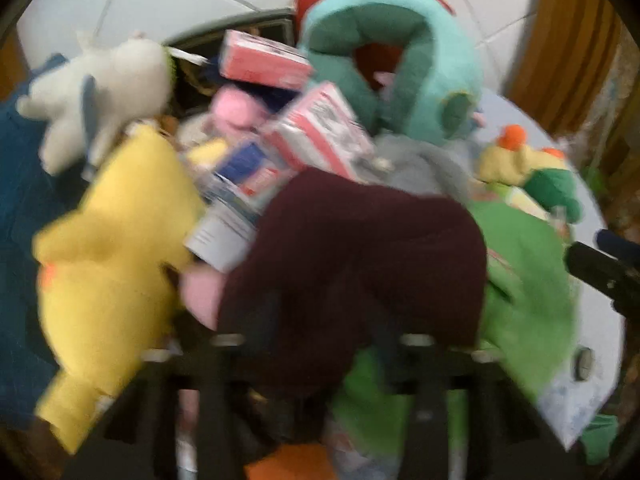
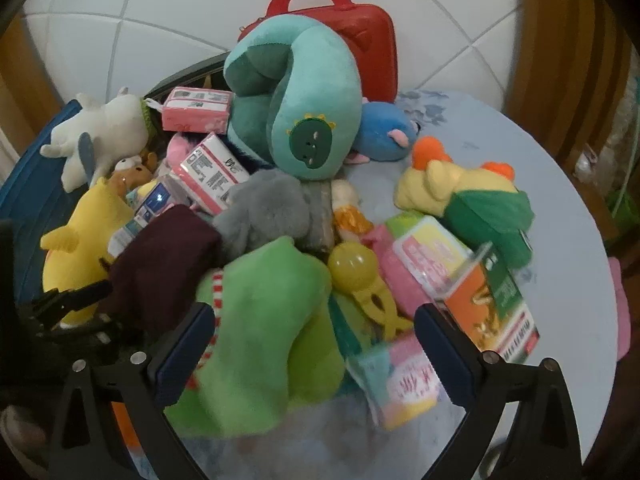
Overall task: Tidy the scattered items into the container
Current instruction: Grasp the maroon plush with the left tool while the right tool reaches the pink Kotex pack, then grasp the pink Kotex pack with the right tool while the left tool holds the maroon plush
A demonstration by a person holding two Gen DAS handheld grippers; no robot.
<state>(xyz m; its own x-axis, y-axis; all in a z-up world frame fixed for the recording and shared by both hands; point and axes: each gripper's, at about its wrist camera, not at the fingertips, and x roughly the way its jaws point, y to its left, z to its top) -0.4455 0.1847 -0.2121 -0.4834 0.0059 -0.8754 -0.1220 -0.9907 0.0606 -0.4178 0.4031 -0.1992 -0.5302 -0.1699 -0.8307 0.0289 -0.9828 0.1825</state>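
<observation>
A maroon cloth point(image 1: 360, 248) fills the middle of the blurred left wrist view. My left gripper point(image 1: 320, 344) is shut on it, and the cloth hides the fingertips. The right wrist view shows the same cloth point(image 2: 160, 264) beside the left gripper point(image 2: 80, 300), at the edge of the blue container point(image 2: 28, 184). A yellow plush point(image 2: 76, 248), a white plush point(image 2: 104, 132) and pink packets point(image 2: 212, 172) are heaped in the container. My right gripper point(image 2: 314, 344) stands open over a green plush point(image 2: 260, 320), its pads clear of it.
A teal neck pillow point(image 2: 304, 112) leans on a red case point(image 2: 360, 28) at the back. On the round pale-blue table point(image 2: 540, 200) lie a blue plush point(image 2: 384, 132), a yellow-green plush point(image 2: 472, 196), a yellow ball point(image 2: 352, 268) and boxed packets point(image 2: 492, 300). White floor tiles lie beyond.
</observation>
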